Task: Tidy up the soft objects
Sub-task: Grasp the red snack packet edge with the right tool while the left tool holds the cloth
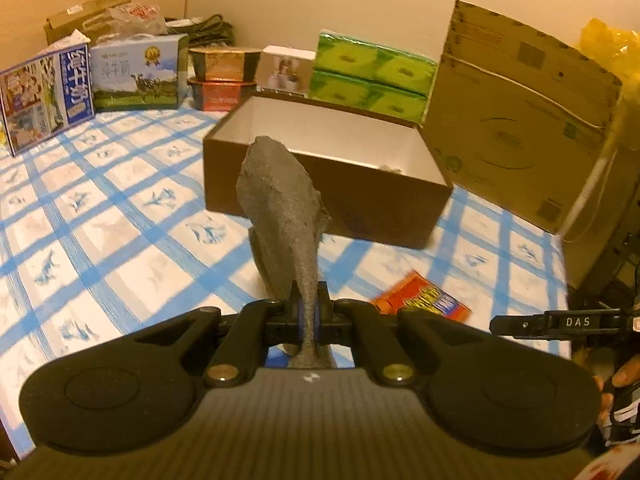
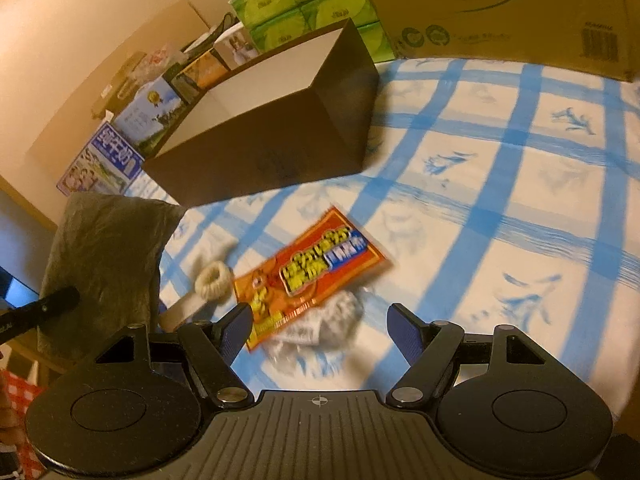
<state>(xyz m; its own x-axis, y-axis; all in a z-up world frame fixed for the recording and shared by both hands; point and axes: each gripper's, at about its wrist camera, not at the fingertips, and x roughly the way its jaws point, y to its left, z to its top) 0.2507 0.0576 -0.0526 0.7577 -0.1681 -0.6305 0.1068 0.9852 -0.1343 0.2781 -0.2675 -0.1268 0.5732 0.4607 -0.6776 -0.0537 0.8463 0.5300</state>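
A: Your left tool [image 1: 308, 316] is clamped tight on a grey felt-like cloth [image 1: 280, 208], and the cloth sticks up from the blue pads [image 1: 299, 314] toward twelve o'clock in the left wrist view.

B: Where does that put the cloth against the box?

A: Its top overlaps the near wall of the open brown box [image 1: 360, 200], which sits on the blue-checked bed sheet [image 1: 120, 220]. Whether the cloth touches the box you cannot tell from here. The box shows a white inside.

B: And your right tool?

A: Your right tool [image 2: 320, 330] stands with its fingers wide apart, gripping nothing. Just past them, at about eleven o'clock, lies an orange snack packet [image 2: 316, 268]. It rests partly over a white crumpled soft item [image 2: 332, 320] at twelve o'clock, blurred.

B: Anything else on the sheet?

A: A cream fuzzy ring [image 2: 214, 280] lies at ten o'clock, just beside the packet's left end. The grey cloth also hangs at the far left of the right wrist view, around nine o'clock.

B: Behind the box?

A: Green tissue packs [image 1: 372, 76] at one o'clock, a large cardboard carton [image 1: 520, 120] at two o'clock, milk cartons [image 1: 136, 72] at ten.
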